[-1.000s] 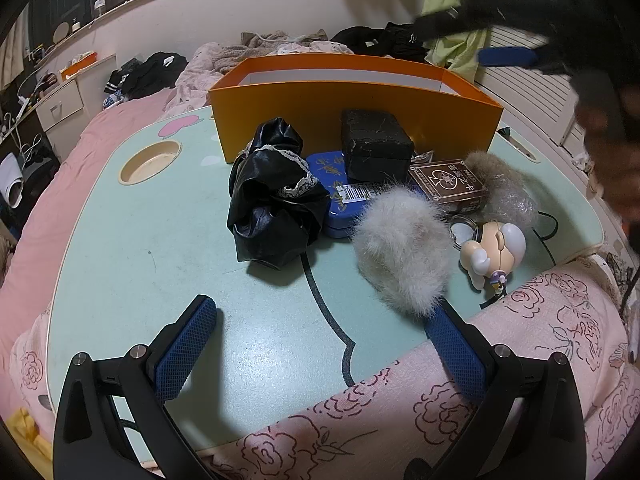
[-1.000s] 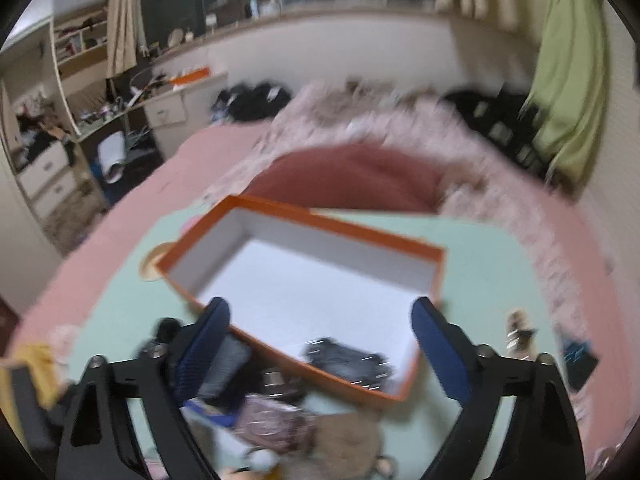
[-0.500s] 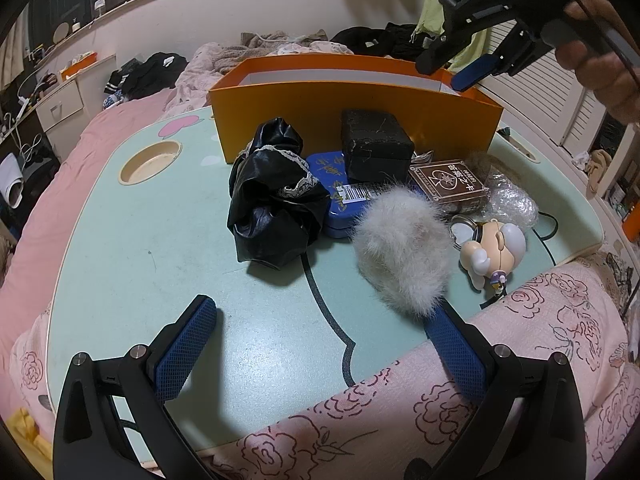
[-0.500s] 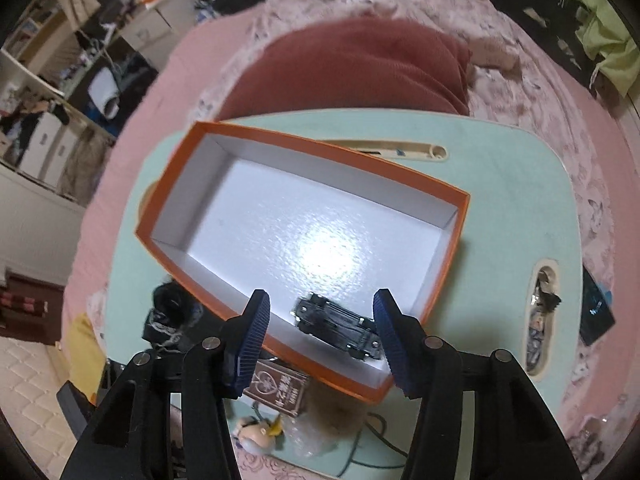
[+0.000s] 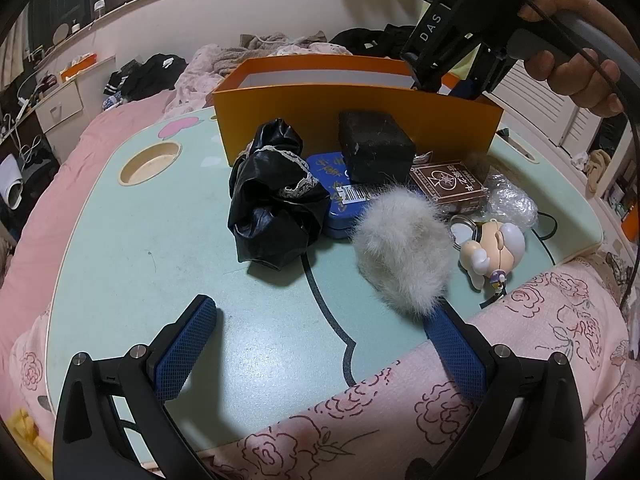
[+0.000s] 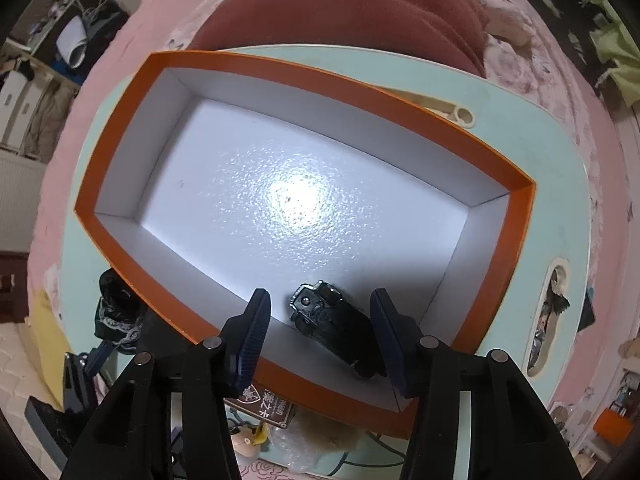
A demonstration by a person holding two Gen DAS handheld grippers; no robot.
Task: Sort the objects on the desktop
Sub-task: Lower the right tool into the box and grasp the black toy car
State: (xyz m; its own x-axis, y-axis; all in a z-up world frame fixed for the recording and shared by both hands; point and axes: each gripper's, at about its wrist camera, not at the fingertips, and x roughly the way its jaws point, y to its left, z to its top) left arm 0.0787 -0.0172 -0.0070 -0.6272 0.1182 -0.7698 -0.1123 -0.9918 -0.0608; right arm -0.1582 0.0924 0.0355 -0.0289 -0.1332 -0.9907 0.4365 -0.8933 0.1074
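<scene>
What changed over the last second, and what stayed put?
The right gripper tipped from facing across the room to pointing down into the orange box, and its jaws have been closing; the black object lies between them, not visibly gripped. The left gripper and the table items stayed put.

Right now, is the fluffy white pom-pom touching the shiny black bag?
Apart. The left wrist view shows bare green table between the pom-pom and bag.

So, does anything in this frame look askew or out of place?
Mildly: the dark ornate object lies skewed in the orange box's near corner. The black box sits stacked on the blue tin.
</scene>
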